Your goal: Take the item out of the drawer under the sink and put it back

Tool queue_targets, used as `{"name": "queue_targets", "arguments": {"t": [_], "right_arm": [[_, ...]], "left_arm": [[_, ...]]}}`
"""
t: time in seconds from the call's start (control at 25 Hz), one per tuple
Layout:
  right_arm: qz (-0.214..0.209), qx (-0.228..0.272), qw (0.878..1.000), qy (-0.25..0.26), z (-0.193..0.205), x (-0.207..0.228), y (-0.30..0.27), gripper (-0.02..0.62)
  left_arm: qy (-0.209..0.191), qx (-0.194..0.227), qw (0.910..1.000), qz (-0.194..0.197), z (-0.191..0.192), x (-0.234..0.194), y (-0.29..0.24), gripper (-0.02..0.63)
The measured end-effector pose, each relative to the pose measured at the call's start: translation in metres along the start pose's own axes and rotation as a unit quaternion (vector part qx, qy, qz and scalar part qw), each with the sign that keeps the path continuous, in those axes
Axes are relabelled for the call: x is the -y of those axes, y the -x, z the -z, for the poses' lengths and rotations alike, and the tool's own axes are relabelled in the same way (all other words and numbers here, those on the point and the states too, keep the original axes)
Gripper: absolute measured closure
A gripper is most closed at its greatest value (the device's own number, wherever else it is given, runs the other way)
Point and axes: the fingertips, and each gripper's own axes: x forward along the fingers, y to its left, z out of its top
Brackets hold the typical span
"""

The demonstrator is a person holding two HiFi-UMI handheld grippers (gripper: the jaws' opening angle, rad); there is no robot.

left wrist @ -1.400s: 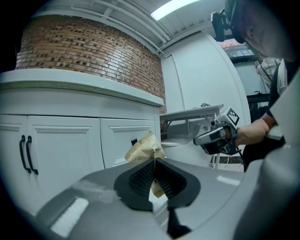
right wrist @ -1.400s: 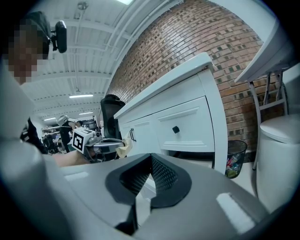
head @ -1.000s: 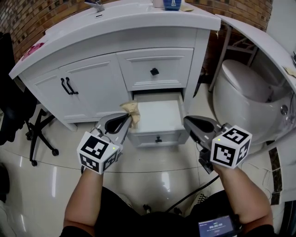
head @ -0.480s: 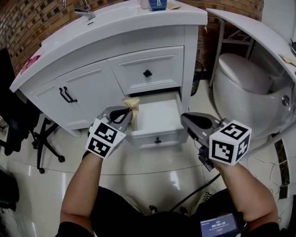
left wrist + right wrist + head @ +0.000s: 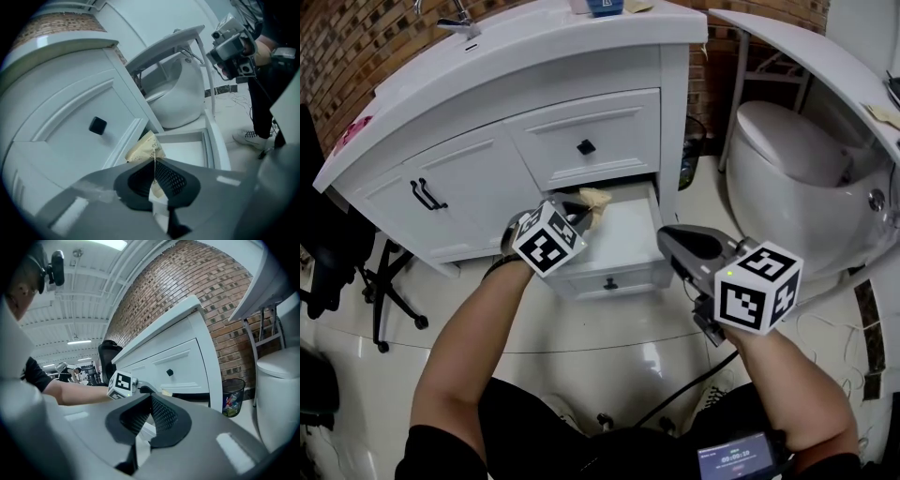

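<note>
A crumpled tan packet [image 5: 594,199] is pinched in my left gripper [image 5: 581,208], which is shut on it above the back left part of the open lower drawer [image 5: 630,242] under the sink. In the left gripper view the packet [image 5: 145,149] sticks up from between the pads, with the white drawer's inside [image 5: 187,152] behind it. My right gripper [image 5: 667,242] hovers just right of the drawer front, shut with nothing in it. The right gripper view shows its jaws [image 5: 147,416] closed and the left gripper's marker cube [image 5: 123,384] beyond.
The upper drawer with a black knob [image 5: 586,146] is closed above the open one. Cabinet doors [image 5: 441,192] lie to the left, a toilet [image 5: 787,178] close on the right. A black chair [image 5: 337,253] stands at far left; a waste bin [image 5: 233,397] sits beside the cabinet.
My left gripper has carried the packet rightward and forward, from the drawer's left edge to above its inside. The right gripper has stayed nearly still.
</note>
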Motion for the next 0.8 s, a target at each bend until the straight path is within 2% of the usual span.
{"name": "queue_targets", "arguments": {"t": [0.2, 0.4, 0.8], "right_arm": [[0.006, -0.009, 1.0, -0.005, 0.005, 0.008, 0.001, 0.592], [0.013, -0.022, 1.0, -0.011, 0.014, 0.02, 0.0, 0.592], [0.022, -0.03, 0.999, -0.032, 0.021, 0.036, -0.003, 0.592]], "left_arm": [[-0.029, -0.04, 0.9976, 0.048, 0.009, 0.01, -0.047, 0.594], [-0.031, -0.072, 0.993, 0.089, 0.025, 0.023, -0.081, 0.591], [-0.04, -0.109, 0.985, 0.127, 0.043, 0.033, -0.113, 0.58]]}}
